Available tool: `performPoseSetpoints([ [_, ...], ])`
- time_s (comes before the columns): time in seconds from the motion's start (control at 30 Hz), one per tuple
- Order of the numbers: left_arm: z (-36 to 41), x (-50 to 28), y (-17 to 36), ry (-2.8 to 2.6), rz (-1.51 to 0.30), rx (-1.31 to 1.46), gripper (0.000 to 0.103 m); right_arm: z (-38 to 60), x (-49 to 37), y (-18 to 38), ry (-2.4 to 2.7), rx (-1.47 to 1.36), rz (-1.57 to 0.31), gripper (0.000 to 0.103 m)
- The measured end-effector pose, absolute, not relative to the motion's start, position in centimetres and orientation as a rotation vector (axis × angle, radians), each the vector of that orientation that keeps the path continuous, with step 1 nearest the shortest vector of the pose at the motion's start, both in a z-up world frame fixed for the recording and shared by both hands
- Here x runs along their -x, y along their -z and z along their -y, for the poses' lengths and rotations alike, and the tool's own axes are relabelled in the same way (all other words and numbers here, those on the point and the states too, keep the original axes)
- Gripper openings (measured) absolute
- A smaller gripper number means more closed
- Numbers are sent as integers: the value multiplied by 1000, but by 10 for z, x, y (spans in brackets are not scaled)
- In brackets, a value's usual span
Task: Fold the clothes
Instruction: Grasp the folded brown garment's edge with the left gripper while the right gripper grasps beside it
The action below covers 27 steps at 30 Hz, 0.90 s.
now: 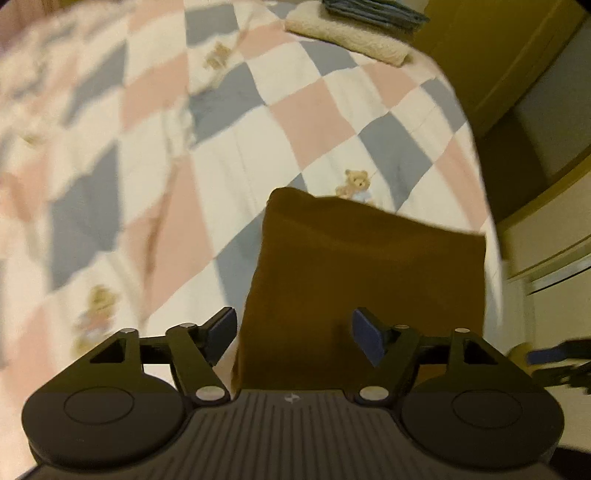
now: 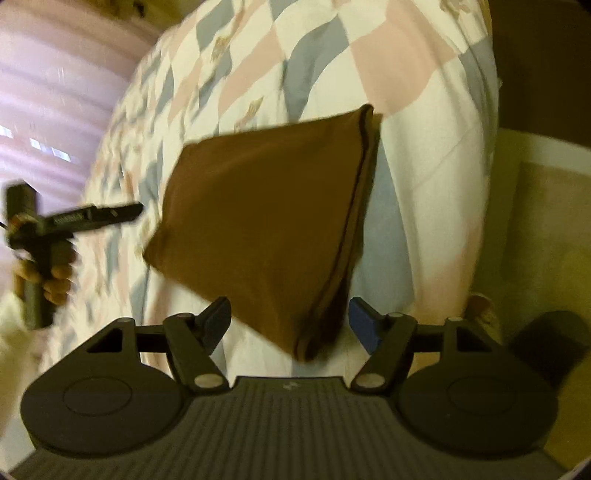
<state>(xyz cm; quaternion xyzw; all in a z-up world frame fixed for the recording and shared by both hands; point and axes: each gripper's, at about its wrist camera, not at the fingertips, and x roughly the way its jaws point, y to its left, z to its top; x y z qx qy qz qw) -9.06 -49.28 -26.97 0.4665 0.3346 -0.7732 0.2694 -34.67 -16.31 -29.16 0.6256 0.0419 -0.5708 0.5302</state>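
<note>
A brown folded garment (image 1: 362, 280) lies flat on the checked quilt (image 1: 184, 147), near the bed's right edge. My left gripper (image 1: 293, 336) hovers open over the garment's near left side; its left finger stands just off the cloth edge and nothing is pinched. In the right wrist view the same brown garment (image 2: 273, 214) shows its seamed edge. Its near corner reaches in between the fingers of my right gripper (image 2: 290, 325), which is open with both pads apart from the cloth. A hand (image 2: 51, 280) holds the left gripper (image 2: 129, 211) at that view's left.
A folded cream towel (image 1: 347, 37) with a dark blue folded piece (image 1: 373, 13) on top sits at the bed's far corner. The bed drops off on the right toward yellowish furniture (image 1: 498, 55). Pink curtains (image 2: 55, 92) hang beyond the bed. A dark round object (image 2: 554, 339) sits low right.
</note>
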Motion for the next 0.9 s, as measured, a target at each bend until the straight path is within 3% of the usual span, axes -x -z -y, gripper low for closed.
performPoseSetpoints([
  [0.2, 548, 93, 332, 2171, -1190, -1203, 85, 175, 370, 324, 1418, -1491, 36, 67],
  [0.5, 568, 98, 405, 2181, -1598, -1133, 100, 188, 394, 366, 1342, -1522, 167, 68],
  [0.6, 566, 102, 412, 2223, -1670, -1077, 95, 194, 398, 377, 1330, -1544, 194, 68],
  [0.63, 563, 107, 411, 2247, -1684, -1076, 82, 195, 400, 380, 1327, -1553, 213, 68],
  [0.73, 556, 122, 405, 2305, -1620, -1134, 70, 199, 402, 386, 1268, -1549, 297, 68],
  [0.8, 556, 123, 406, 2310, -1614, -1144, 63, 206, 397, 389, 1195, -1545, 298, 61],
  [0.9, 552, 128, 406, 2307, -1590, -1175, 65, 216, 390, 397, 1218, -1565, 201, 45],
])
